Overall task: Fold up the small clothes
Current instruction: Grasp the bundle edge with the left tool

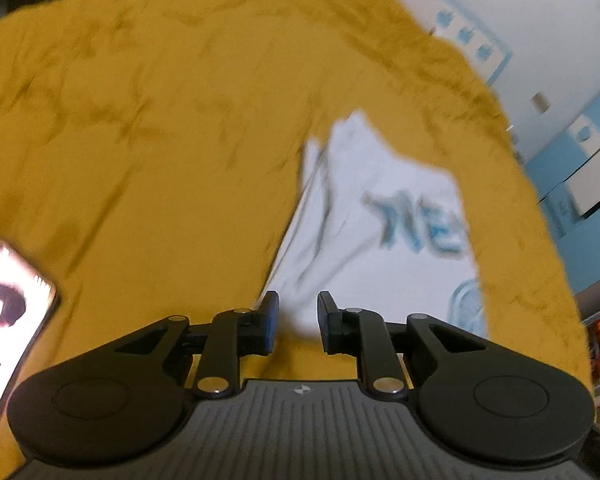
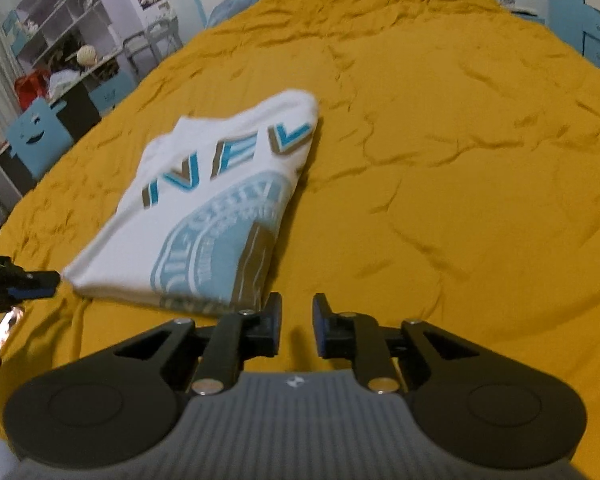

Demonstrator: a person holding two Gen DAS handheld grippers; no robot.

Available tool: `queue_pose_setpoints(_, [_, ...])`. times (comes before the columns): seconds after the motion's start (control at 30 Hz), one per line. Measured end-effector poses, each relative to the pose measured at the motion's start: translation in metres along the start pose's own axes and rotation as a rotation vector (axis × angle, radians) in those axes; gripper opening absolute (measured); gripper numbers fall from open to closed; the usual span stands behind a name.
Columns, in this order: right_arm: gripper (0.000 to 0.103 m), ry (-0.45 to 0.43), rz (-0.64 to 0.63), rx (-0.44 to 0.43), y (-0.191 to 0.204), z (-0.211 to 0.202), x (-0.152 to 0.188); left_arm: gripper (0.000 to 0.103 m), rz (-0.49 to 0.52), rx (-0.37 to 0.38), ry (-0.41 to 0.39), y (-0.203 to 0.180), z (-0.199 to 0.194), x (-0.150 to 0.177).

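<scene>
The white printed cotton T-shirt lay folded left of centre on the mustard-yellow bedspread, apparently near done. Both the left gripper and right gripper had fingers spread, holding nothing.

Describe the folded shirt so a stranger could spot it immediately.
Start with the mustard-yellow bedspread that covers the bed. On its left part lies a folded white T-shirt, just ahead of both tongs. It is the only garment there, marked by blue-and-brown letters above a light blue round emblem.
</scene>
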State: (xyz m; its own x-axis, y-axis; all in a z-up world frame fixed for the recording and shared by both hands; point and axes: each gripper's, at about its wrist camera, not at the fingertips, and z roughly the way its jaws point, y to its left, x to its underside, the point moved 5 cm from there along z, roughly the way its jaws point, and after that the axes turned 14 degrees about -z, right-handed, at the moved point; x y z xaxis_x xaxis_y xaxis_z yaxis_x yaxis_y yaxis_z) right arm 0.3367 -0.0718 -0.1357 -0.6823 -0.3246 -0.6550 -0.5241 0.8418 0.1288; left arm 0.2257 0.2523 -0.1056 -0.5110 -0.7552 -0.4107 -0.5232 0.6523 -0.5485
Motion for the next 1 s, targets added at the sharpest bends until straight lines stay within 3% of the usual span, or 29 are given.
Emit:
queue_pose_setpoints(0.1, [0.014, -0.021, 0.01, -0.017, -0.001, 0.003, -0.014, 0.031, 0.004, 0.056, -0.025, -0.014, 0.009, -0.018])
queue_pose_setpoints(0.17, [0.019, -0.033, 0.006, -0.02, 0.0, 0.007, -0.023, 0.043, -0.005, 0.094, -0.031, -0.021, 0.022, -0.029])
queue_pose_setpoints(0.27, [0.026, -0.046, 0.004, -0.03, 0.0, 0.015, -0.036, 0.049, -0.013, 0.113, -0.041, -0.027, 0.046, -0.041])
queue_pose_setpoints(0.57, [0.032, -0.041, 0.016, -0.034, -0.004, 0.05, -0.058, 0.048, -0.046, 0.125, -0.063, -0.035, 0.121, -0.078])
queue_pose_setpoints(0.6, [0.032, -0.036, 0.016, -0.03, -0.005, 0.053, -0.058, 0.045, -0.048, 0.129, -0.067, -0.034, 0.125, -0.08])
queue_pose_setpoints(0.67, [0.032, -0.022, 0.021, -0.024, -0.009, 0.062, -0.059, 0.013, -0.06, 0.147, -0.058, -0.033, 0.135, -0.084])
queue_pose_setpoints(0.7, [0.032, -0.017, 0.022, -0.021, -0.011, 0.066, -0.059, 0.006, -0.057, 0.157, -0.053, -0.033, 0.139, -0.085])
queue_pose_setpoints(0.87, [0.032, -0.011, 0.049, -0.013, -0.022, 0.078, -0.062, 0.003, -0.049, 0.178, -0.118, -0.028, 0.125, -0.091])
queue_pose_setpoints(1.0, [0.032, -0.01, 0.058, -0.012, -0.025, 0.086, -0.064, 0.003, 0.015, 0.042, -0.045, -0.019, 0.152, -0.085])
